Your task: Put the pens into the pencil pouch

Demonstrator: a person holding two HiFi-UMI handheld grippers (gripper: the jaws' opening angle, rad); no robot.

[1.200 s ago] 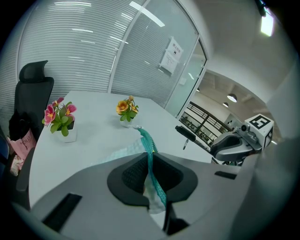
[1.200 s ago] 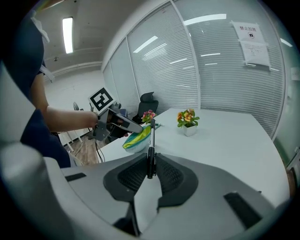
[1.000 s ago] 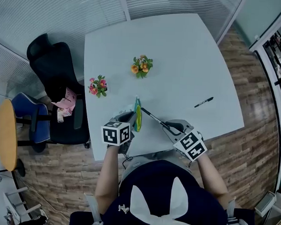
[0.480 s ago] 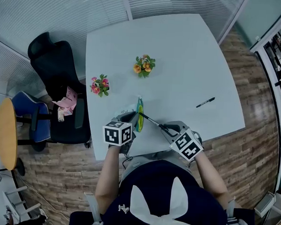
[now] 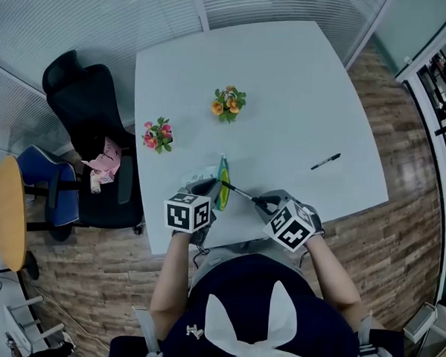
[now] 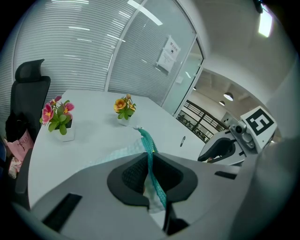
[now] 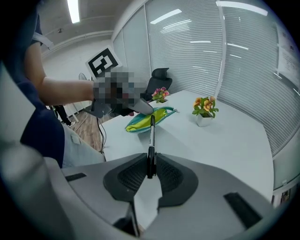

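Two pens were in view. The held pen (image 7: 151, 136) was black and pinched at its back end between the pads of the right gripper (image 7: 151, 176), whose jaws were closed on it. Its tip lay at the open mouth of the pouch (image 7: 147, 118), over the yellow lining; whether it had gone inside could not be told. The pouch was teal and lay near the table's front edge, just in front of the person. Its zipped rim stood up between the jaws of the left gripper (image 6: 151, 176), which were pressed almost together on that rim. The two grippers sat close side by side, the pouch between them.

The loose pen (image 5: 324, 162) lay flat on the table (image 5: 288, 80), well apart to the right, near the far right edge. Beyond the pouch stood the orange flowers (image 5: 227, 104) in a small white pot, and to the left the pink flowers (image 5: 157, 135), near the table's left edge. A black office chair (image 5: 88, 122) stood just beside that edge.
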